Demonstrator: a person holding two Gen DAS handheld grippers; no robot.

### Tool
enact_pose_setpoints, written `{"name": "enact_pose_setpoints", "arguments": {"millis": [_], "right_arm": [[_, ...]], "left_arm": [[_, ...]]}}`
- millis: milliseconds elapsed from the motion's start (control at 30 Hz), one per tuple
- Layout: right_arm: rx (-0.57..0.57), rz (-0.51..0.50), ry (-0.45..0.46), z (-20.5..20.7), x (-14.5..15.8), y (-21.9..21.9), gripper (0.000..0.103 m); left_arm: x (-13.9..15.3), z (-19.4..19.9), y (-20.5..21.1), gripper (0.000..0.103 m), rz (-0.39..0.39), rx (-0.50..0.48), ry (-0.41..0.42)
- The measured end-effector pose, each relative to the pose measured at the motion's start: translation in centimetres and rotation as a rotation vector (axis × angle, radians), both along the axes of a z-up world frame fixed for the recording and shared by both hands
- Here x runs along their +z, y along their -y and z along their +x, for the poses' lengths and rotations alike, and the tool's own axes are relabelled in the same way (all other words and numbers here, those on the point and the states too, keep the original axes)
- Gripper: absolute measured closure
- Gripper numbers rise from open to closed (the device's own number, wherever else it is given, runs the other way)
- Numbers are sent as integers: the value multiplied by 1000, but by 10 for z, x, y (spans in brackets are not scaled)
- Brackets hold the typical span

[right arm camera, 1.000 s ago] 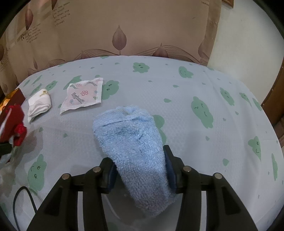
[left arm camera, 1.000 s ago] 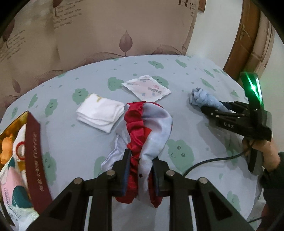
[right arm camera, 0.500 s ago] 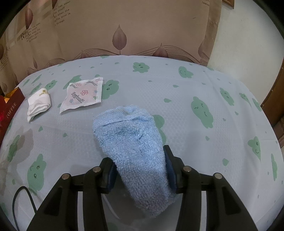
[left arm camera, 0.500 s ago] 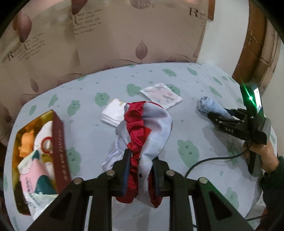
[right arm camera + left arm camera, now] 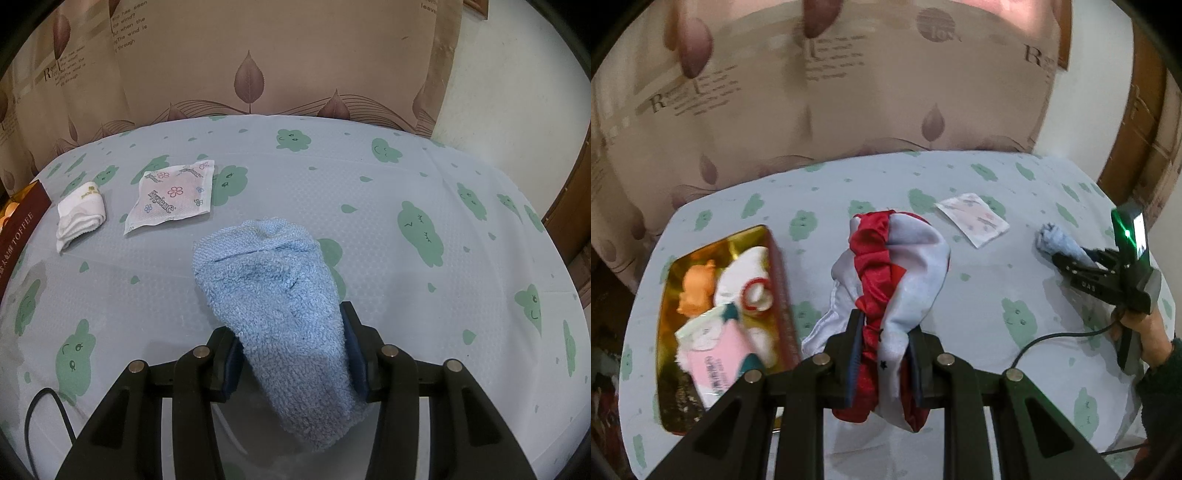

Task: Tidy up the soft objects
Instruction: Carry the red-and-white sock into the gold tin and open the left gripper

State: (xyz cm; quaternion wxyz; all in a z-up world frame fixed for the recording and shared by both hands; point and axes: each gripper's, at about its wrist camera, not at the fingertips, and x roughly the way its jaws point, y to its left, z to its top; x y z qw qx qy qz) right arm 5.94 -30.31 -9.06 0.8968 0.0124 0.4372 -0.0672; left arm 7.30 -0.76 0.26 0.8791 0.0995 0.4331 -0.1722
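Bulging forward from between both clamped jaws: red-and-white cloth (image 5: 894, 280) in the left, blue towel (image 5: 280, 302) in the right.

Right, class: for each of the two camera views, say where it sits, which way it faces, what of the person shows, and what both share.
Left wrist: on the left gripper, facing across the table to the curtain; grips red-and-white satin cloth; shows the person's right hand and right gripper.
Right wrist: on the right gripper, facing the curtain; grips light blue terry towel; no hand shows.
Shared: flat floral hygiene packet, red-sided toffee tin.
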Motion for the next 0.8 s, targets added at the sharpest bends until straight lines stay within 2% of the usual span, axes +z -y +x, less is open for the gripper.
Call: {"name": "enact_pose_setpoints", "arguments": {"millis": [400, 800], "right_arm": [[-1, 0, 0, 0, 0, 0, 58], [-1, 0, 0, 0, 0, 0, 58]], "left_arm": [[42, 10, -69, 81, 19, 129, 87], [36, 29, -129, 81, 72, 267, 89]]}}
